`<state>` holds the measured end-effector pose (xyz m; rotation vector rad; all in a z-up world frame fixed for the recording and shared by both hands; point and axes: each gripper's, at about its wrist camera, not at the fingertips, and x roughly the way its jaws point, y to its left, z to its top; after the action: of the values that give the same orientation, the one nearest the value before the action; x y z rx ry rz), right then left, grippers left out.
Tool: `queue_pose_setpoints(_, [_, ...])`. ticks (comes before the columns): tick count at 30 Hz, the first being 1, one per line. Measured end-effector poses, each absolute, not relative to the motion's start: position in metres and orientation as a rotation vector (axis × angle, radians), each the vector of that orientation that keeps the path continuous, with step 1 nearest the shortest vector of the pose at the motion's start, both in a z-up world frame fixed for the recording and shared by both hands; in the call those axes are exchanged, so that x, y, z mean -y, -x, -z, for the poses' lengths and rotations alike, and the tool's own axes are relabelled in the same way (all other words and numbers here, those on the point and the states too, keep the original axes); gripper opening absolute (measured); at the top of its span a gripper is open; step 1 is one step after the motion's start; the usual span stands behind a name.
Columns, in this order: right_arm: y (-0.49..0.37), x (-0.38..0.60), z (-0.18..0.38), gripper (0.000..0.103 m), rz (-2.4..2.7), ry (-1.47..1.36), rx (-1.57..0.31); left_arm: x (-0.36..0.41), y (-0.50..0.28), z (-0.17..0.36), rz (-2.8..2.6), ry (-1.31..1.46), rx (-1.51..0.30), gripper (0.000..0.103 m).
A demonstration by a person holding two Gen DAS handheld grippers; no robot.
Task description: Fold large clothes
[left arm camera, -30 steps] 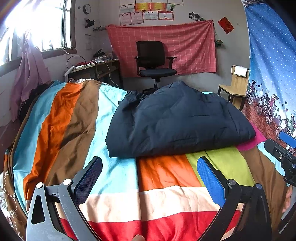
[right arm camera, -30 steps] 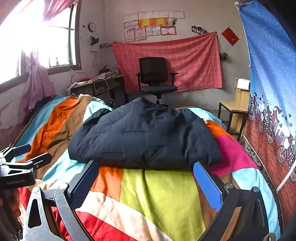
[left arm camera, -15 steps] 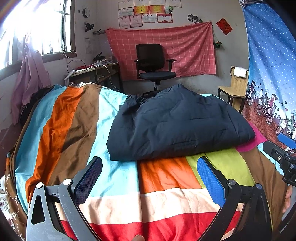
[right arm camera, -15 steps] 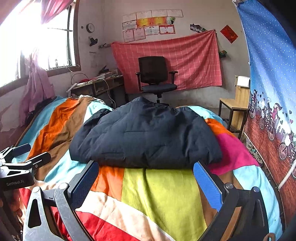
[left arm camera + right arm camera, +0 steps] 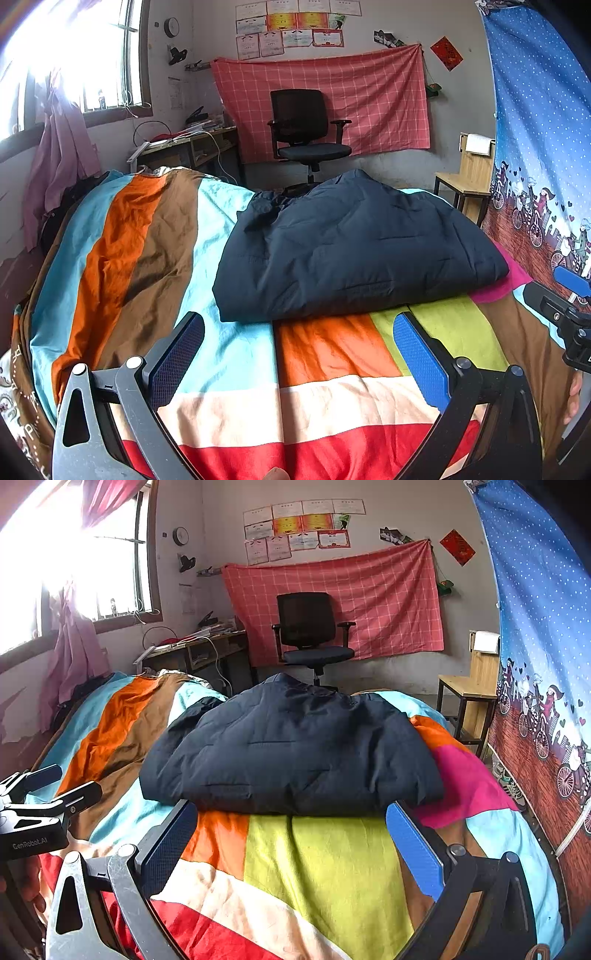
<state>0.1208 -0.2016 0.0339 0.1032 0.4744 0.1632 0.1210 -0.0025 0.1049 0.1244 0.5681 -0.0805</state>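
Navy jacket [image 5: 354,243] lay folded in a thick bundle on the bed [image 5: 229,369], on the striped multicolour cover, toward the far end w/ its near edge facing both cameras. In right wrist view the jacket [image 5: 291,753] sat centred, just beyond the finger tips.

L gripper [image 5: 299,354] hovered above the cover short of the jacket, fingers [image 5: 177,354] spread wide, nothing between them, not touching the jacket. R gripper [image 5: 291,842] same: fingers [image 5: 413,849] spread wide, empty, above the yellow-green and orange stripes, tips near the jacket's front edge; contact can't be told.

Each gripper showed in the other's view: R gripper [image 5: 569,295] at the right edge of the left view, L gripper [image 5: 55,794] at the left edge of the right view, fingers apart there too.

Beyond the bed: black office chair [image 5: 306,133] in front of a red checked cloth [image 5: 369,96] on the wall, wooden chair [image 5: 469,173] to the right, blue curtain [image 5: 535,129] along the right side.
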Motion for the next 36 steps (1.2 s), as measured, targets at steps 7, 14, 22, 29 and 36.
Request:
queue_pose_setpoints(7, [-0.1206,0.2014,-0.0335,0.103,-0.162,-0.104,-0.474,0.003,-0.1197,-0.1076,0.081,-0.131,-0.563,0.1])
queue_pose_setpoints(14, [-0.1199,0.2007,-0.0341,0.103,-0.163,-0.109,-0.474,0.0027,-0.1202,-0.1084,0.079,-0.138,-0.558,0.1])
queue_pose_setpoints(22, [-0.1193,0.2001,-0.0341,0.103,-0.163,-0.11,-0.474,0.0023,-0.1202,-0.1081,0.08,-0.138,-0.558,0.1])
queue_pose_setpoints(29, [-0.1193,0.2,-0.0343,0.103,-0.164,-0.11,-0.474,0.0017,-0.1209,-0.1083,0.079,-0.137,-0.557,0.1])
queue_pose_setpoints(36, [-0.1197,0.2005,-0.034,0.103,-0.163,-0.111,-0.474,0.0015,-0.1204,-0.1081,0.08,-0.137,-0.556,0.1])
